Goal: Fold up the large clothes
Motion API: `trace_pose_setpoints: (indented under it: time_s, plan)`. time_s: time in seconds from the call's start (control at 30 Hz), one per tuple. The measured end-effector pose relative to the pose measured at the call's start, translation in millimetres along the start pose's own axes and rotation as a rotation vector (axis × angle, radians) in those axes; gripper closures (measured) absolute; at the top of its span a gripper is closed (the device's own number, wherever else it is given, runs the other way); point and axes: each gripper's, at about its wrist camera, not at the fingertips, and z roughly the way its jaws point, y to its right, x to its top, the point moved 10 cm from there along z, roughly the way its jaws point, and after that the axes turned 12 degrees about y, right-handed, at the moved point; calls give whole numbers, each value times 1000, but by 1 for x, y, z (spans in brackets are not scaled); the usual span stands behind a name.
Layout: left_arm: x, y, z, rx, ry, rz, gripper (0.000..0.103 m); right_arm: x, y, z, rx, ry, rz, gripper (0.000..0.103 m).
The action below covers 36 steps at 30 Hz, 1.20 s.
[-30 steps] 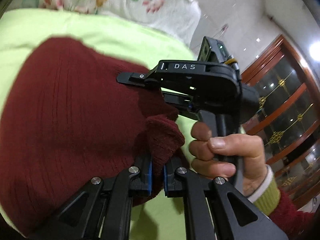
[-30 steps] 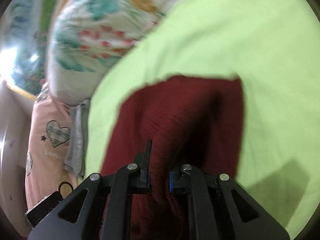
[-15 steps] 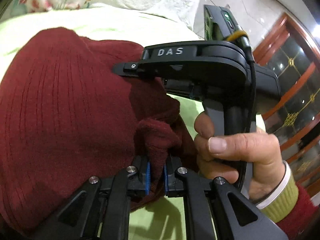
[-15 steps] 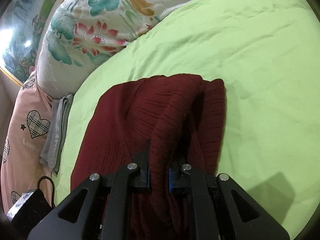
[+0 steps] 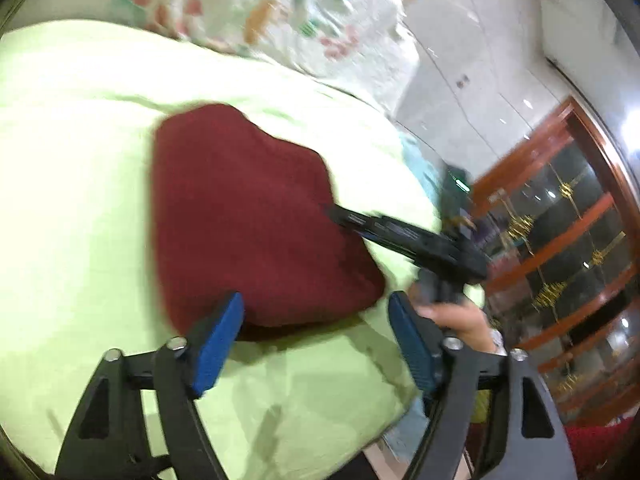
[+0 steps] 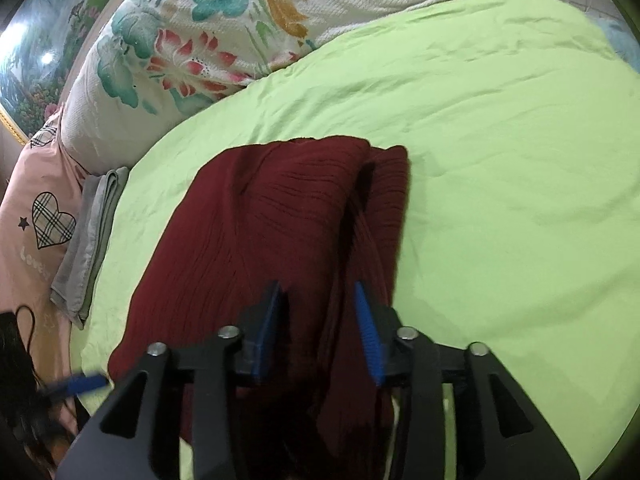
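A dark red ribbed knit garment [image 5: 248, 216] lies folded on the lime green bedsheet [image 5: 68, 184]. My left gripper [image 5: 316, 332] is open and empty, just short of the garment's near edge. The right gripper's black body [image 5: 404, 240] reaches to the garment's right side in this blurred view. In the right wrist view the garment [image 6: 256, 248] lies under my right gripper [image 6: 320, 320], which is open with its blue pads over a raised fold at the garment's right side. The left gripper's blue pad [image 6: 82, 384] shows at the lower left.
A floral pillow [image 6: 192, 48] lies at the head of the bed. A pink heart-print pillow [image 6: 36, 232] and a folded grey cloth [image 6: 88, 236] sit at the left. A wooden glass-door cabinet [image 5: 568, 240] stands beyond the bed's right edge.
Both grippers have opened and let go of the red garment. The left gripper has pulled back from it, and the garment now lies flat on the sheet.
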Motion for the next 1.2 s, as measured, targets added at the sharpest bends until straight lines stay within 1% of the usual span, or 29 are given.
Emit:
trace_pose_setpoints:
  time_s: [0.03, 0.07, 0.1, 0.17, 0.23, 0.3, 0.37, 0.43, 0.5, 0.57, 0.63, 0.7, 0.73, 0.77, 0.8, 0.87, 0.9, 0.97, 1.03, 1.1, 1.2]
  plan:
    - [3, -12, -7, 12, 4, -5, 23, 1, 0, -5, -19, 9, -13, 40]
    - [7, -25, -9, 30, 0, -18, 23, 2, -1, -10, -48, 22, -32, 28]
    - [6, -38, -15, 39, -14, -37, 23, 3, -3, -13, -45, 32, -38, 25]
    - [8, -53, -8, 33, -36, -65, 23, 4, -9, -18, 2, 36, -23, 25]
    - [9, -61, 1, 52, -44, -79, 23, 4, -12, -17, 35, 20, 8, 25]
    - [1, -60, 19, 52, -57, -110, 23, 5, -12, -15, 51, 10, 31, 25]
    - [4, -64, 35, 47, -73, -160, 21, 6, -10, -11, 63, 0, 63, 25]
    - [4, -69, 48, 37, -88, -193, 21, 5, -10, -6, 79, -13, 93, 25]
    - [6, -72, 73, 33, -121, -228, 21, 4, -8, 4, 87, -41, 112, 25]
    - [5, -83, 93, 29, -160, -268, 20, 1, -6, 16, 97, -71, 125, 25]
    - [2, -91, 114, -13, -197, -323, 13, -2, -3, 24, 113, -94, 150, 25]
    - [-1, -98, 126, -37, -214, -374, 15, -2, -1, 32, 144, -101, 184, 25]
    - [0, -98, 132, -45, -212, -380, 17, -1, -1, 34, 159, -100, 200, 24]
    - [2, -95, 136, -39, -202, -347, 22, -1, -2, 37, 185, -108, 213, 25]
    - [4, -91, 138, -39, -199, -321, 25, -2, -5, 39, 201, -114, 214, 36]
    - [8, -83, 137, -33, -172, -270, 36, -7, -6, 44, 196, -136, 213, 60]
    - [9, -80, 134, -29, -156, -258, 39, -7, -6, 44, 201, -136, 218, 66]
    - [13, -76, 124, -23, -116, -238, 47, -4, -11, 37, 222, -118, 228, 74]
    - [17, -72, 113, -27, -84, -236, 51, 0, -21, 28, 247, -94, 222, 77]
    - [19, -70, 97, -27, -62, -231, 53, 4, -39, 20, 285, -73, 208, 80]
    - [23, -70, 66, 5, -14, -208, 53, 7, -77, 14, 351, -58, 171, 81]
